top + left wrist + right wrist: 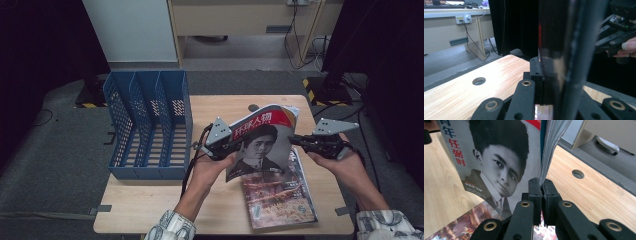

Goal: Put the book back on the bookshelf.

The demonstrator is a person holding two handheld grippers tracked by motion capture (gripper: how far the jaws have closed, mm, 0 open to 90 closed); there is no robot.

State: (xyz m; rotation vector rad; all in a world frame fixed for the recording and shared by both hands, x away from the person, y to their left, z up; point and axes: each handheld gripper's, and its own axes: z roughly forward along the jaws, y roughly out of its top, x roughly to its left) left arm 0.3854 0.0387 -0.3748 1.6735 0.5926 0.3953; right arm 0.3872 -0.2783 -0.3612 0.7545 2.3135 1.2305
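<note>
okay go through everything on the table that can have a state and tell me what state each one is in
Portrait magazine: lifted off the table, closed, held at both side edges.
Second magazine: lying flat, closed.
Blue file rack: slots empty.
Left gripper: shut on the portrait magazine.
Right gripper: shut on the portrait magazine.

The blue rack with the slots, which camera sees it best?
The high view. There the blue rack shows whole, standing on the table left of the lifted magazine, all its slots open to see. The left gripper view and the right gripper view look at the magazine and the tabletop instead, so they tell you nothing about it.
</note>
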